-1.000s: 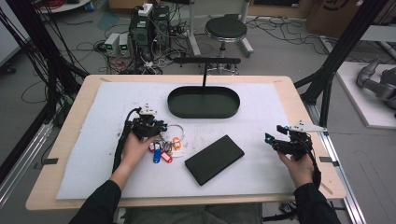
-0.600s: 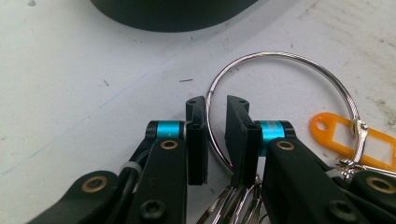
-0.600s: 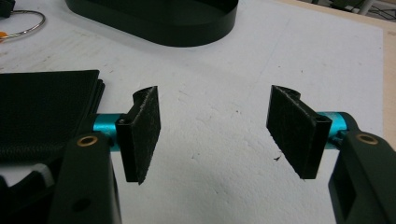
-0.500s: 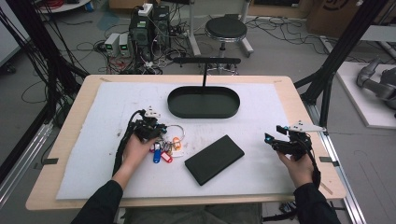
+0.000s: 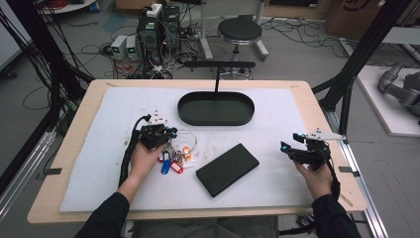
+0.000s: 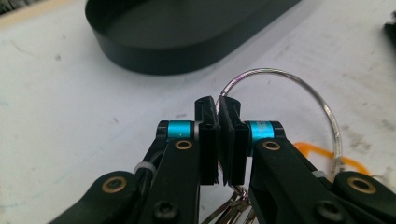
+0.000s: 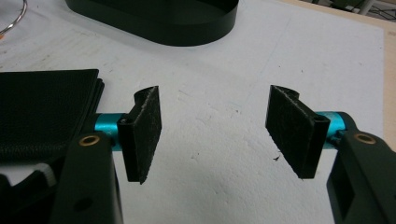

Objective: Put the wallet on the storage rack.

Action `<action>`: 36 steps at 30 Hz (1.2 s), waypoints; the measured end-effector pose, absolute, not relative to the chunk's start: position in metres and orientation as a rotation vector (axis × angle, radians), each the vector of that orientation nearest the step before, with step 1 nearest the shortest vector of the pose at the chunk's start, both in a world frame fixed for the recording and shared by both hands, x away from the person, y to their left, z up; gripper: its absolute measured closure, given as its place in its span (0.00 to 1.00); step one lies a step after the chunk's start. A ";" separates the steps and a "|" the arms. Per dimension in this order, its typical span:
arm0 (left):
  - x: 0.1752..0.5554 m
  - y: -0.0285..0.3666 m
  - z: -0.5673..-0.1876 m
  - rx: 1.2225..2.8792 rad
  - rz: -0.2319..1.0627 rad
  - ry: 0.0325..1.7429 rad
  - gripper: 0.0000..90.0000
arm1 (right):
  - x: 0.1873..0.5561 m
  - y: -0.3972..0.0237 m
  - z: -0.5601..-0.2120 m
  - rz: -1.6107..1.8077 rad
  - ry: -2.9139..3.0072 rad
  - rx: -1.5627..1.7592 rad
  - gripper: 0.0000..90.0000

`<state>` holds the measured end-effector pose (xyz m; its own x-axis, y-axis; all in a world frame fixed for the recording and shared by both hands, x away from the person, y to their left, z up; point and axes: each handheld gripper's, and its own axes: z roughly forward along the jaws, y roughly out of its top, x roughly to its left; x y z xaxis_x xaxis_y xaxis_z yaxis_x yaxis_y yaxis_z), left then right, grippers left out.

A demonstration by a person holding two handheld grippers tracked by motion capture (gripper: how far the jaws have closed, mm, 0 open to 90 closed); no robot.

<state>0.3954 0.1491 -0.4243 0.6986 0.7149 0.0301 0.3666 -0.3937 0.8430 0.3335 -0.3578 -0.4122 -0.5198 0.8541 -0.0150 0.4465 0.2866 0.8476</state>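
Key ring pinched by left gripper, right gripper idle

Key ring [image 5: 187, 140] lies on the white mat [image 5: 99, 163], left of centre, just in front of the black oval tray [image 5: 216, 108]. High view: wire loop points toward the tray; the coloured tags [image 5: 172, 159], blue, red and orange, fan out on the mat beneath it. Left gripper [image 5: 159, 138] sits on the near-left edge of the loop, left hand [image 5: 143, 159] behind it, cable trailing down along the forearm. A black wallet [image 5: 227, 169] lies flat and slanted to the right of the tags, apart from them. Right gripper [image 5: 297, 150] is at the mat's right edge, well apart from the keys, held in the right hand [image 5: 313, 174].

Left gripper view: left gripper [image 6: 218, 105] has just finished closing, the jaws drawn together with the wire of the key ring [image 6: 299, 84] caught between the pads. Loop arcs up and right from the pinch, then back down past an orange tag [image 6: 322, 151]. Metal keys show below the jaws, partly hidden. Tray [image 6: 182, 42] stands ahead on the mat.

Right gripper view: right gripper [image 7: 215, 135] stands wide, nothing between the pads, bare mat underneath. Wallet [image 7: 42, 112] lies beside the left-hand jaw; whether they touch cannot be told. Tray [image 7: 154, 18] at the top, a sliver of the ring [image 7: 16, 21] at the top left corner
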 end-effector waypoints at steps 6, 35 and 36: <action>0.380 0.147 -0.412 1.970 0.501 0.748 0.96 | 0.334 -0.358 -0.412 1.151 2.085 1.161 0.41; 0.350 0.136 -0.409 2.059 0.407 0.528 0.95 | 0.338 -0.350 -0.412 1.152 2.105 1.134 0.41; 0.350 0.136 -0.409 2.064 0.410 0.531 0.95 | 0.338 -0.350 -0.412 1.151 2.105 1.136 0.41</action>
<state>0.3503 0.1359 -0.4090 0.8505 0.5200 0.0793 0.2076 -0.4703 0.8578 0.3382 -0.3503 -0.4123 -0.5389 0.8421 -0.0219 0.4363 0.3012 0.8479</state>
